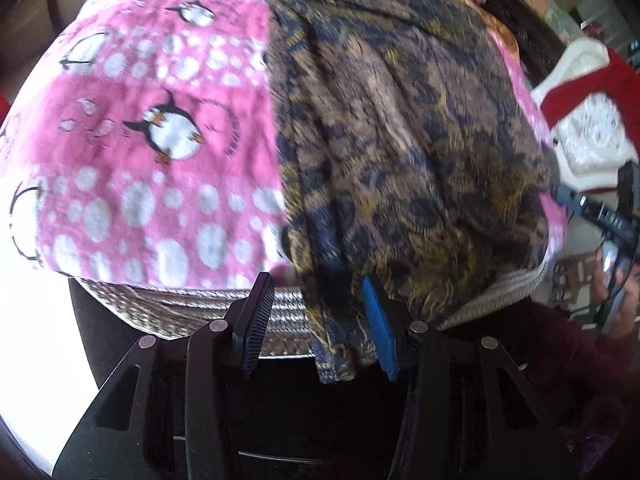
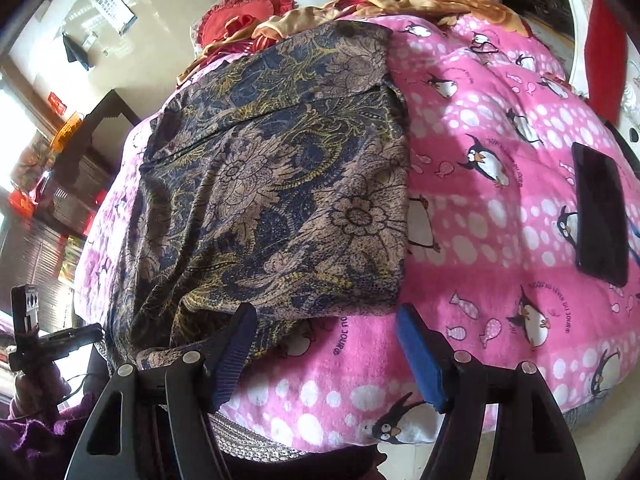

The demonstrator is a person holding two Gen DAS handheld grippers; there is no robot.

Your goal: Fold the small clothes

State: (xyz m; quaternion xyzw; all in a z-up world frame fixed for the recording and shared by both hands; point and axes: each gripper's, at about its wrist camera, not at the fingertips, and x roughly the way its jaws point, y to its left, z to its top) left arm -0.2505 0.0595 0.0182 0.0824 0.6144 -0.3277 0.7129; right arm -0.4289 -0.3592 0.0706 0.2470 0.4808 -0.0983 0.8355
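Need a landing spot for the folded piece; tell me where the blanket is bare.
Bare pink penguin blanket lies between the floral garment and the black phone, and along the near edge ahead of the right hand-held gripper. Crowded: the far end, with red and orange cloths piled up.

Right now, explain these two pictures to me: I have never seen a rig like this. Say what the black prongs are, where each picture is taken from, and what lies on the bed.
The black prongs are two-finger grippers that a person holds, one per hand; there is no robot arm. Each picture comes from a camera on a gripper, looking forward along its fingers.

The left gripper is open, with a hanging edge of the patterned garment between its fingers, not yet pinched. The right gripper is open and empty, just short of that garment.

The garment lies on a pink penguin blanket, partly folded. A dark phone lies on the blanket to the right.
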